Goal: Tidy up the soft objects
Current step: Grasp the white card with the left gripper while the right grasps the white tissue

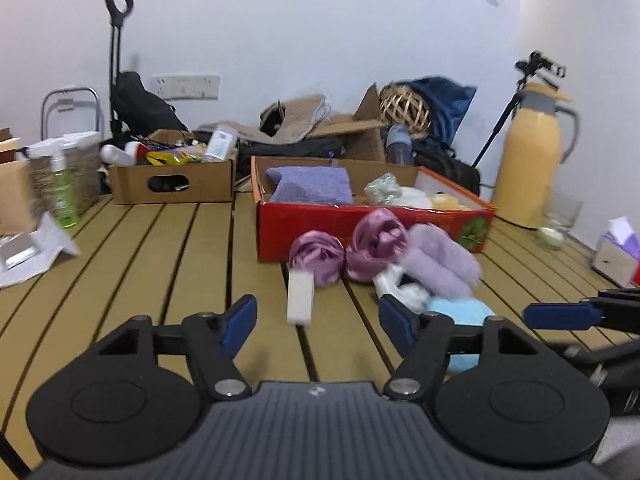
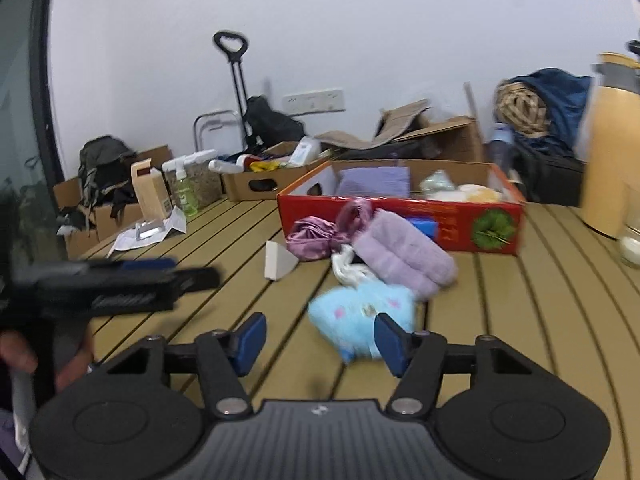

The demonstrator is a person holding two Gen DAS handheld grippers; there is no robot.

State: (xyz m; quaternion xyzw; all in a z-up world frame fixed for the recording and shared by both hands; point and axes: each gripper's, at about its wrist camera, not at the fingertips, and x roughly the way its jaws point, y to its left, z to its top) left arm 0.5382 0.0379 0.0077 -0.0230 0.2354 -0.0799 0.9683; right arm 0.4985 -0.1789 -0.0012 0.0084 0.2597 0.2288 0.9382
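Observation:
A red cardboard box (image 1: 360, 226) (image 2: 400, 216) on the slatted table holds a purple cloth (image 1: 310, 185) and pale soft items (image 1: 412, 196). In front of it lie a purple satin scrunchie pair (image 1: 348, 252) (image 2: 320, 232), a folded lilac fluffy towel (image 1: 440, 260) (image 2: 404, 254), a white crumpled item (image 2: 348, 268), a light blue plush (image 1: 460, 314) (image 2: 360, 316) and a white sponge block (image 1: 301, 298) (image 2: 278, 260). My left gripper (image 1: 318, 320) is open and empty, short of the sponge. My right gripper (image 2: 320, 342) is open and empty, just before the blue plush.
A brown box of bottles (image 1: 172, 178) stands at the back left, with a green spray bottle (image 1: 64, 192) and papers (image 1: 32, 252). A yellow thermos (image 1: 528, 156), a glass (image 1: 558, 216) and a tissue box (image 1: 618, 256) stand at the right. Bags and cardboard line the wall.

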